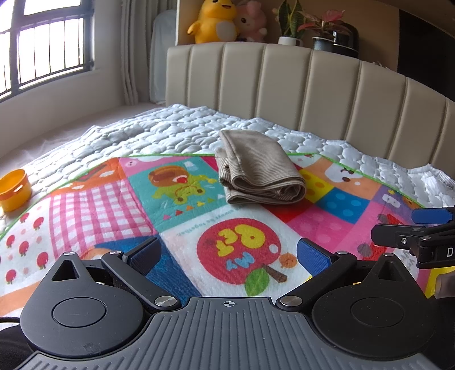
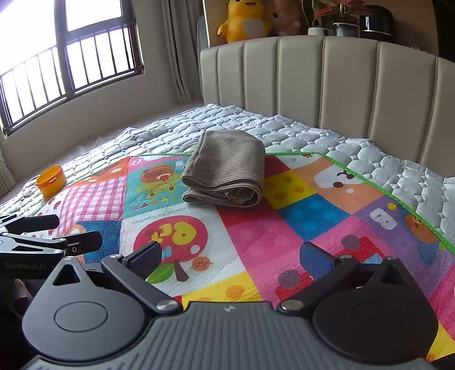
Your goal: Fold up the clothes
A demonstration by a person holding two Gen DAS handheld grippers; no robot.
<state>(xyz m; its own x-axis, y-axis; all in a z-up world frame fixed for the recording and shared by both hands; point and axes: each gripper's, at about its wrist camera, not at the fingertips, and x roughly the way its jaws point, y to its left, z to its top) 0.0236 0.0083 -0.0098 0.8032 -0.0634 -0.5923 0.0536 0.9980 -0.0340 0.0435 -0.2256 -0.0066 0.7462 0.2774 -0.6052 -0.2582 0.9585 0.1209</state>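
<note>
Black linkages and blue pads fill the bottom of both views: the left tool (image 1: 227, 254) and the right tool (image 2: 230, 257) each hang low over the bed with their fingers spread wide apart and nothing between them. Each tool also shows at the side edge of the other's view, so the two sit close beside one another, well short of the clothing.

Beneath them lies the patchwork play mat (image 1: 93, 205), bright with an apple print at lower centre of the frame and edged in green. Further up, near the middle of each view, the beige ribbed garment (image 1: 256, 168) rests already folded into a compact bundle, straddling the mat's green border and the grey quilted cover (image 1: 159, 131) beyond it. An orange tub (image 1: 14, 189) sits at the left edge, well apart from the bundle. Behind everything rises the cream padded headboard (image 1: 284, 85), with plush toys (image 1: 216, 22) and potted plants (image 1: 290, 25) on the ledge at the top.

By my reading the fold looks finished. The main risk is a careless re-grasp: pinching only the top layer would peel the bundle open, and a nudge from either tool could slide the loose roll out of shape
</note>
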